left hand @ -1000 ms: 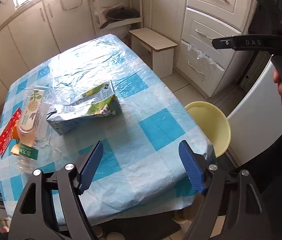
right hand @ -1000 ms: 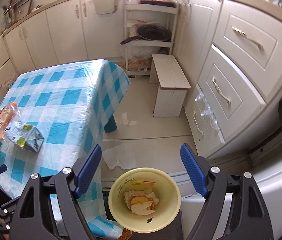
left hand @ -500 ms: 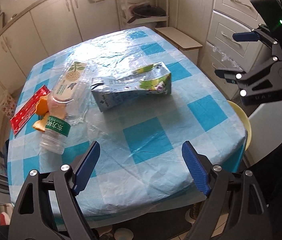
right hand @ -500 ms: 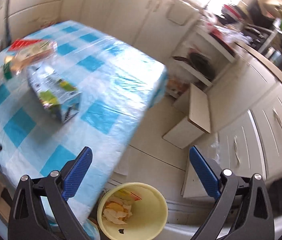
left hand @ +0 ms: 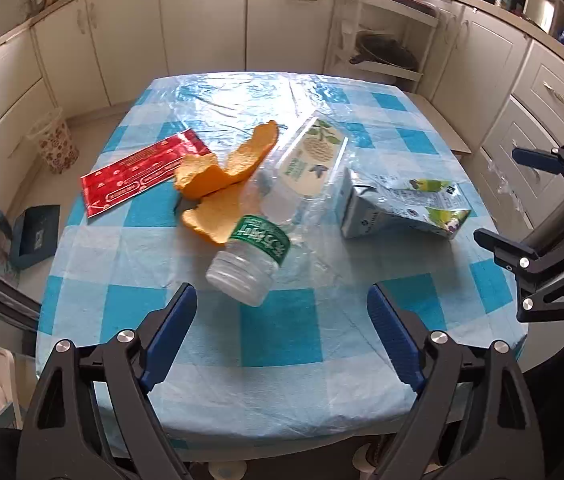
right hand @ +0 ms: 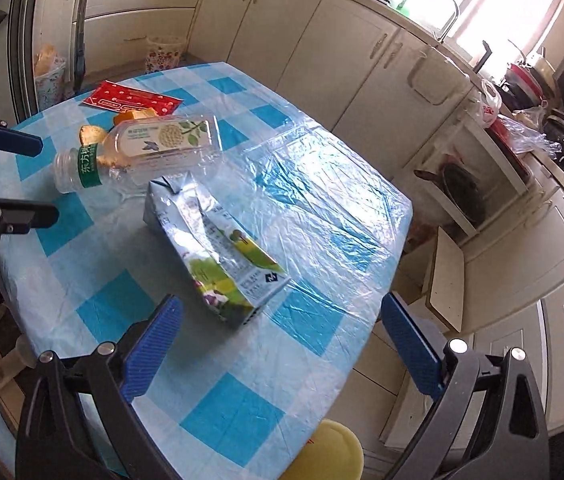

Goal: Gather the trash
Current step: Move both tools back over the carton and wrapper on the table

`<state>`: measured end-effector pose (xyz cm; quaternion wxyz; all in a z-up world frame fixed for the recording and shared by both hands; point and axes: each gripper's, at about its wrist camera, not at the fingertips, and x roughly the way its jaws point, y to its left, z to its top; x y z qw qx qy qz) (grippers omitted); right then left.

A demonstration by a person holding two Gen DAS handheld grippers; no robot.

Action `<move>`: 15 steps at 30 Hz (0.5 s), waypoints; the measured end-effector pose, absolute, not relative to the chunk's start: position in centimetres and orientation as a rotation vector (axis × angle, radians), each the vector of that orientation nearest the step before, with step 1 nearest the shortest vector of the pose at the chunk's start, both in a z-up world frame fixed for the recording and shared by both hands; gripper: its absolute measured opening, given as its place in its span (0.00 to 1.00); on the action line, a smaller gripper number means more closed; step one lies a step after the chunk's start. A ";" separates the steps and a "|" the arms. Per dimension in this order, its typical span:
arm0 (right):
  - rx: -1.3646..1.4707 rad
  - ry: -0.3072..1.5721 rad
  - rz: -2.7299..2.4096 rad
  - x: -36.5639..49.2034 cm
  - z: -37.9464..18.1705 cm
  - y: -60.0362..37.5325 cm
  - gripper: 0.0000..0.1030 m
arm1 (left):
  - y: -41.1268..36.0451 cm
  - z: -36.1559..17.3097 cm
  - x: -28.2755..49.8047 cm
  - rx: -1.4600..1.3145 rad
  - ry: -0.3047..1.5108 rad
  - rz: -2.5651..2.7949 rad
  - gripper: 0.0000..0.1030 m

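Note:
Trash lies on the blue-checked table (left hand: 282, 332): a clear plastic bottle (left hand: 278, 216) with a green label, orange peel (left hand: 222, 176), a red wrapper (left hand: 142, 170) and a flattened silver carton (left hand: 398, 208). My left gripper (left hand: 282, 340) is open and empty, just in front of the bottle's mouth. My right gripper (right hand: 278, 344) is open and empty, close above the carton (right hand: 218, 252). It also shows at the right in the left wrist view (left hand: 522, 208). The bottle (right hand: 142, 148) and wrapper (right hand: 130, 98) lie beyond. A yellow bin (right hand: 330, 456) stands below the table's edge.
Cream cabinets ring the room. A small white stool (right hand: 446, 276) and an open shelf with a pan (right hand: 462, 188) stand right of the table. A patterned basket (left hand: 56, 144) stands on the floor at the left. Clear plastic sheeting covers the tablecloth.
Both grippers swung from the bin side toward the table. The left now faces the bottle. The right now hovers over the carton. Both stayed open and empty.

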<state>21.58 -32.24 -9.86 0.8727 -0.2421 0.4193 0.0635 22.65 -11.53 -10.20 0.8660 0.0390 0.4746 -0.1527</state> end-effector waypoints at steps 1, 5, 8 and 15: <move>-0.508 0.878 0.139 21.8 -10.0 -31.9 0.92 | -10.9 -10.2 22.9 0.064 0.998 -0.309 0.81; -0.531 0.884 0.174 22.9 -10.6 -30.3 0.92 | -8.3 -10.2 23.8 0.004 1.008 -0.272 0.81; -0.568 0.886 0.189 23.6 -11.2 -29.0 0.92 | -6.8 -10.1 24.2 -0.037 1.012 -0.256 0.81; -0.533 0.921 0.189 26.2 -11.9 -28.8 0.93 | -4.5 -10.4 25.2 -0.089 1.028 -0.228 0.81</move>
